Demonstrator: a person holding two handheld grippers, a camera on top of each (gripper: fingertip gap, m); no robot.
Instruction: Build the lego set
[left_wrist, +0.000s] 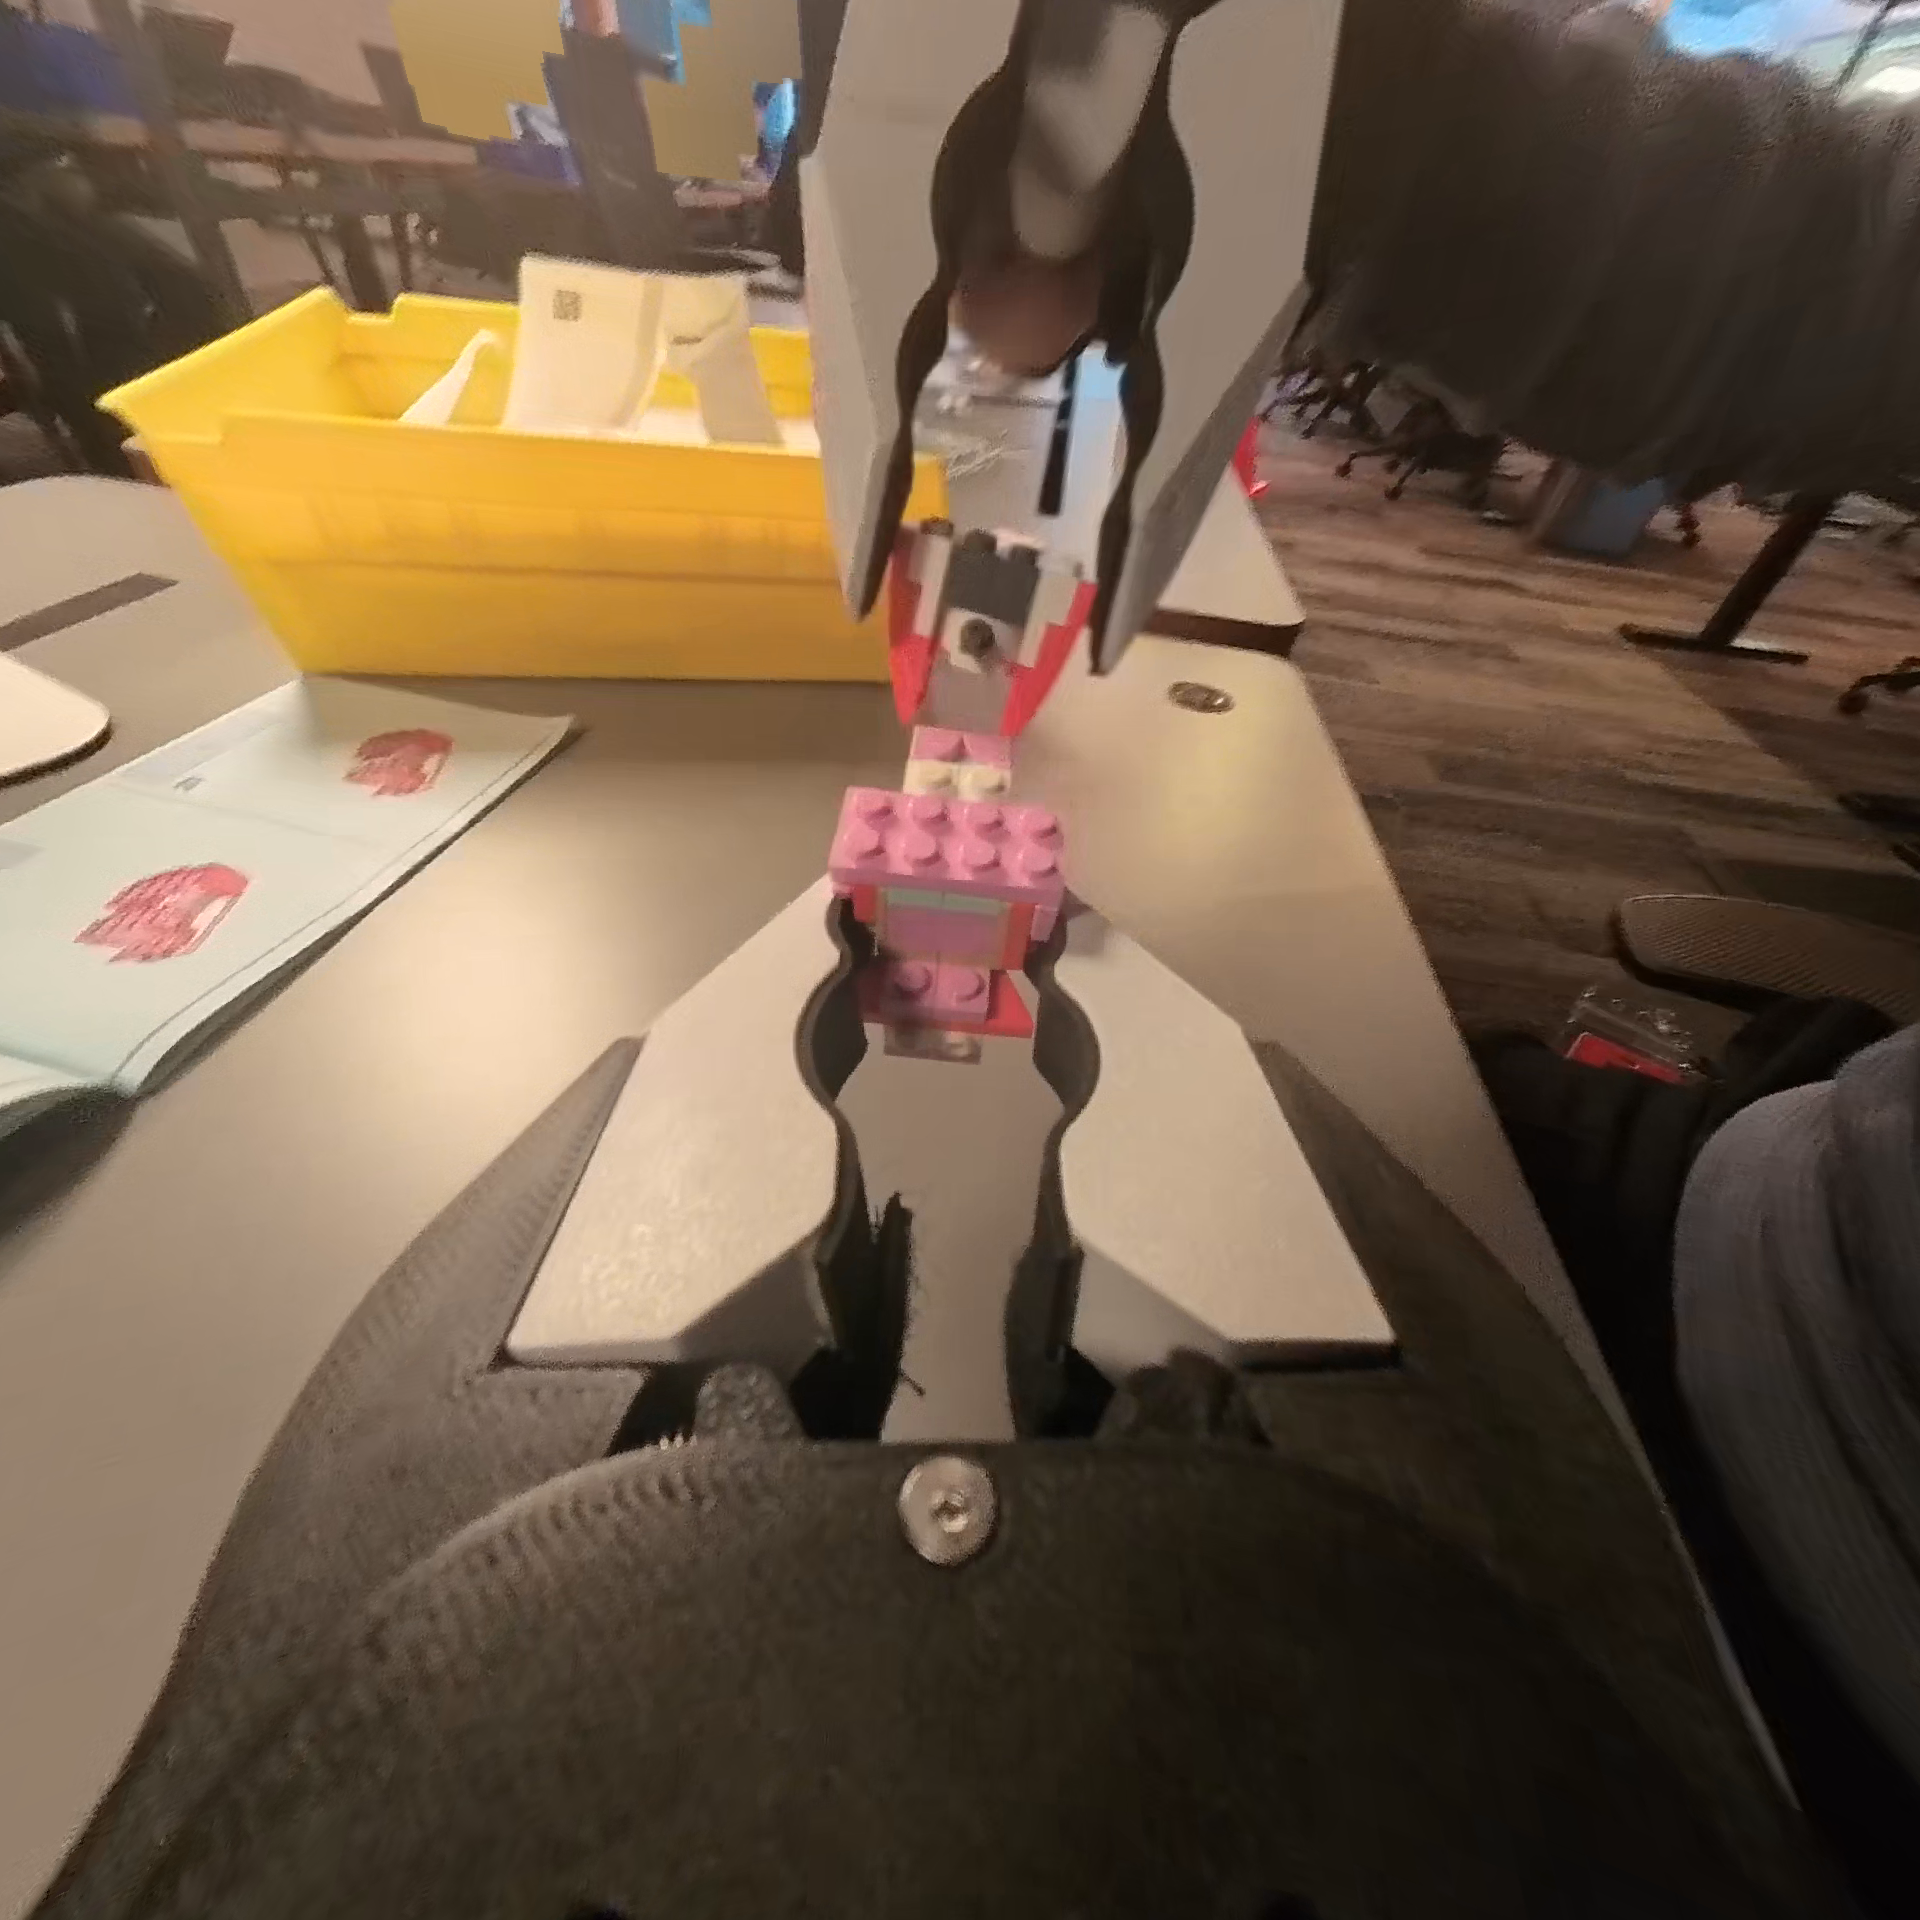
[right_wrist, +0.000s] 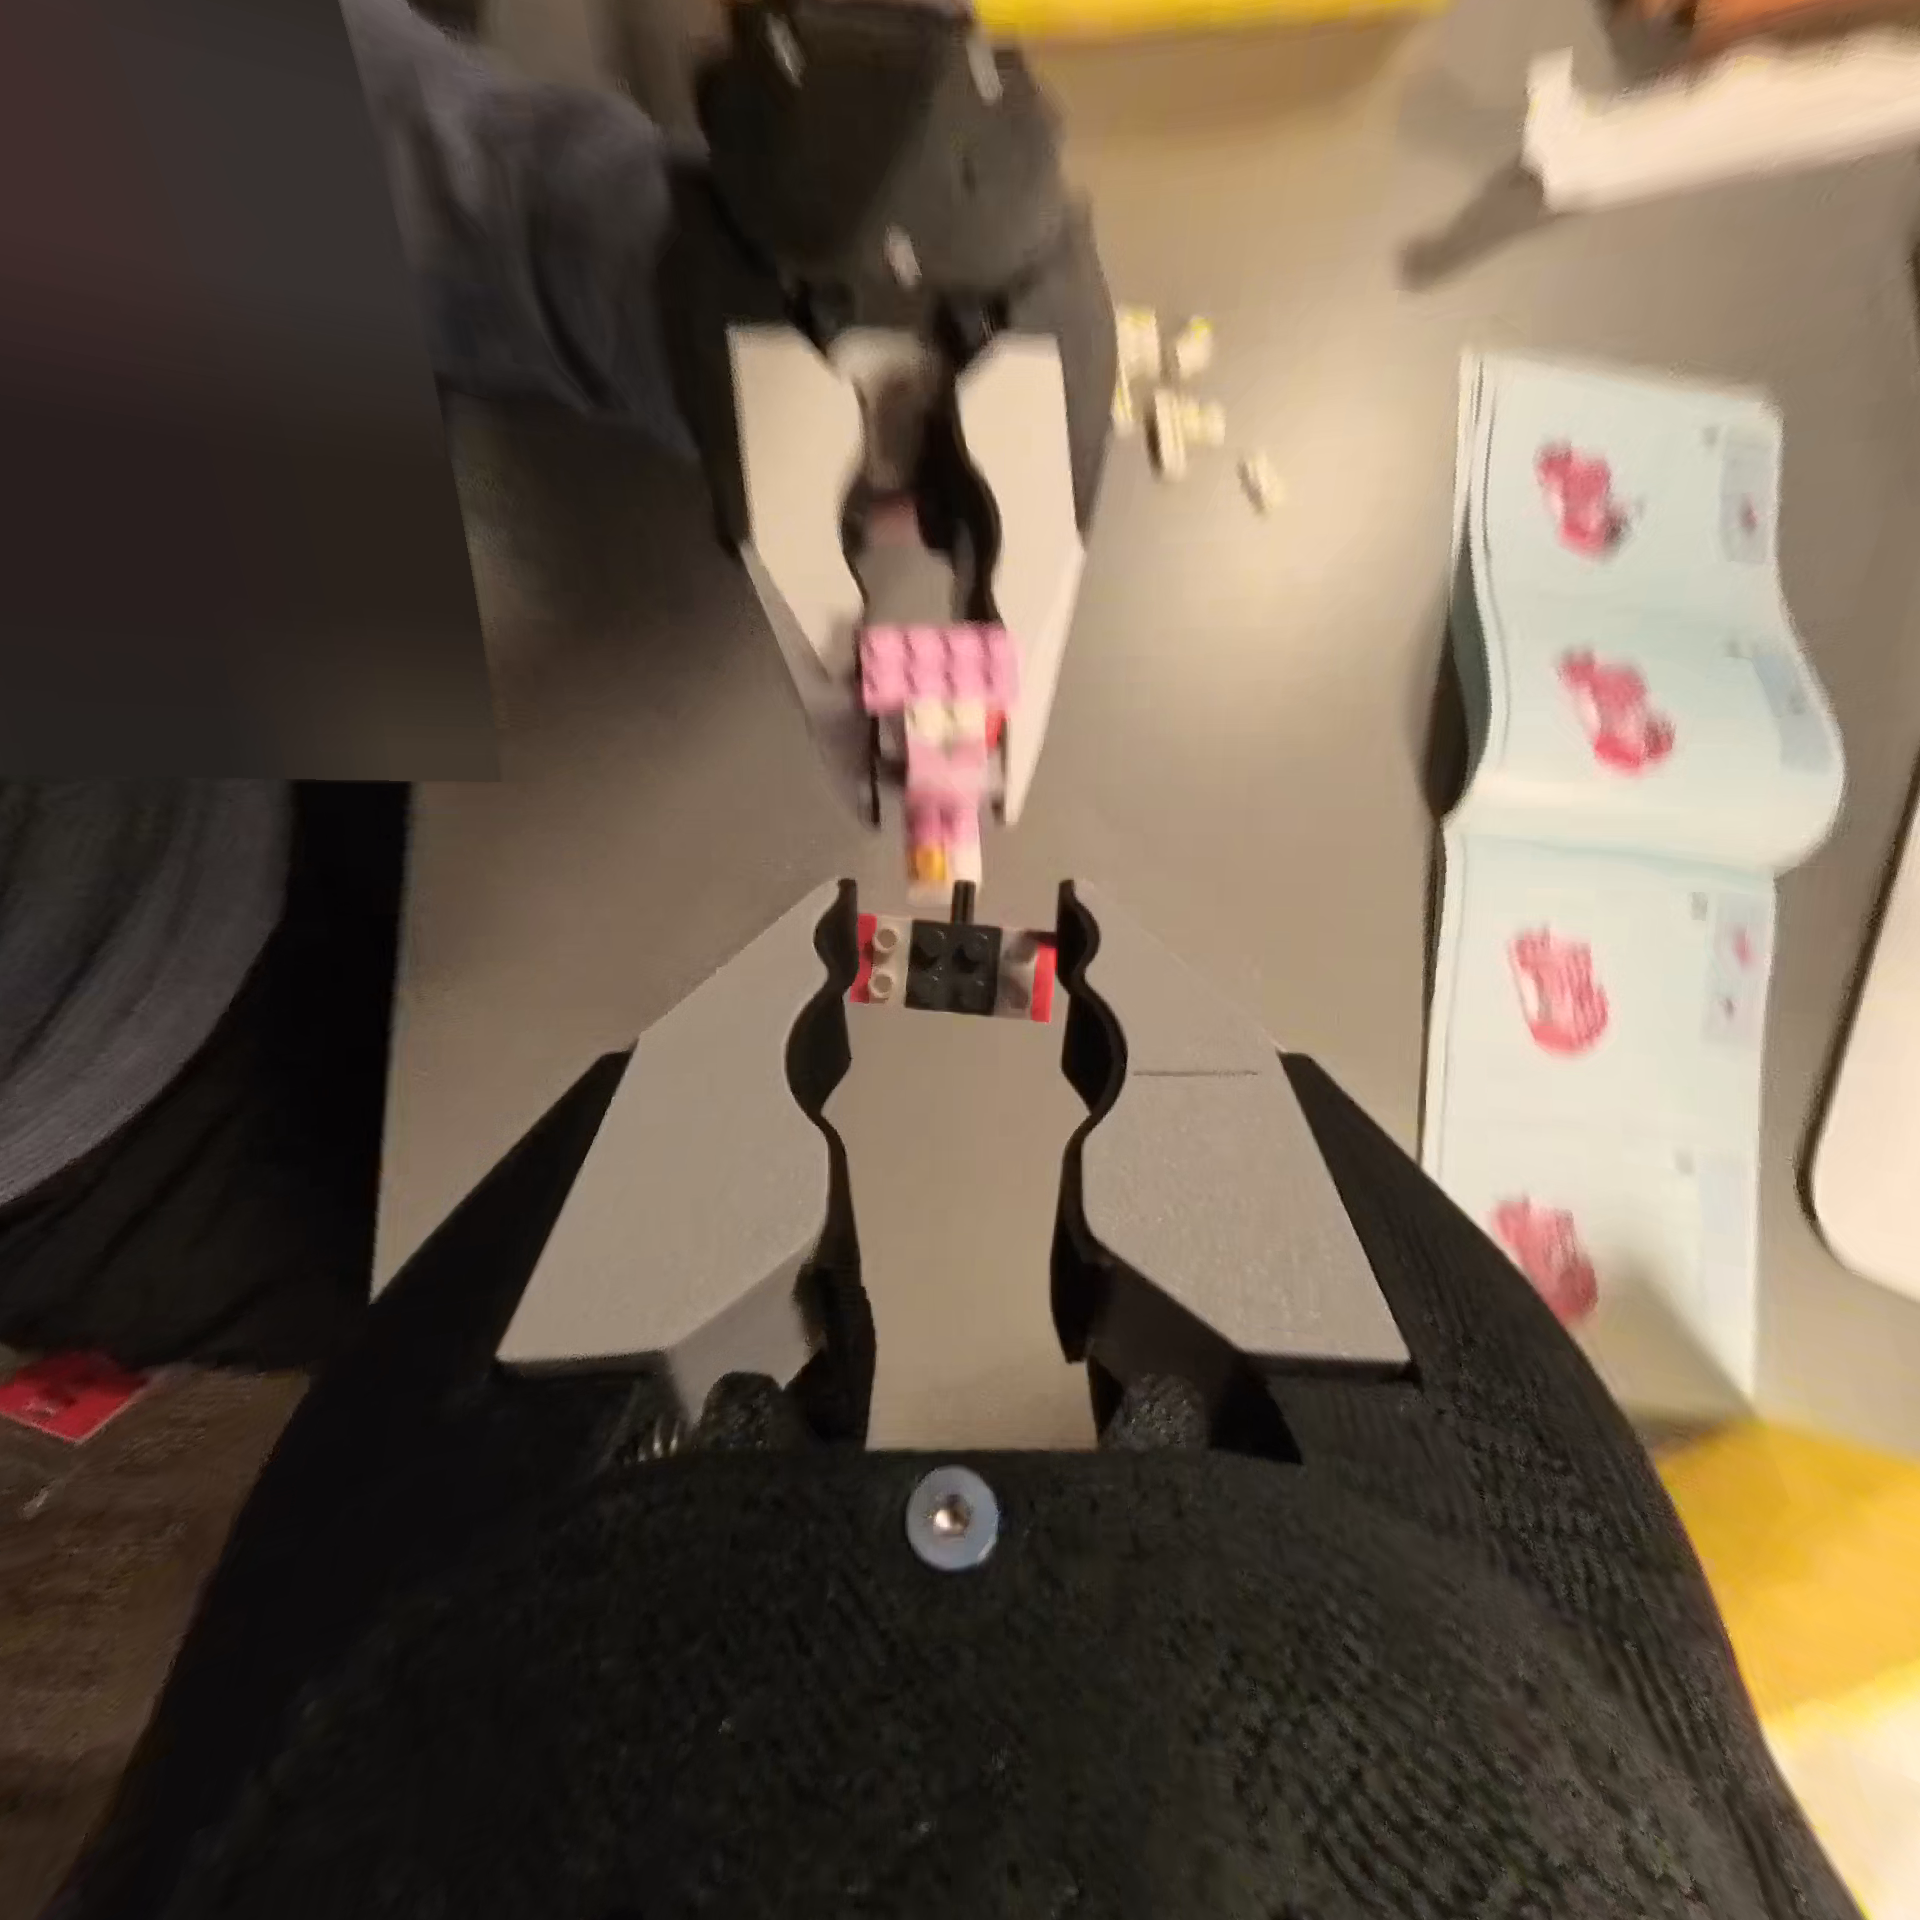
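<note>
At the far left of my left wrist view an open instruction booklet (left_wrist: 239, 862) with red printed figures lies flat on the grey table (left_wrist: 520, 1039), and behind it stands a yellow bin (left_wrist: 499, 561) with white pieces upright inside. Moving toward the middle, my left gripper (left_wrist: 945, 966) is closed narrow on a pink brick assembly (left_wrist: 951, 883); both black pads press on its red and pink lower part, and its wide studded pink plate sits just beyond my fingertips. A thin pink and cream neck runs on from that plate toward the red, grey and black brick assembly (left_wrist: 977, 623) that my right gripper (left_wrist: 982, 613) brings in from above, its fingers clamped on the red sides. In my right wrist view this piece spans the jaws of that gripper (right_wrist: 956, 961), pads touching both red ends, with a short black pin pointing at the tip of the pink piece. The two builds look just beside each other, perhaps touching; the blur does not let me tell whether they are joined. I judge both halves built and held, with only the mating unsettled. Farther right in that view, small loose pale bricks (right_wrist: 1174, 416) lie on the table, then the booklet.
</note>
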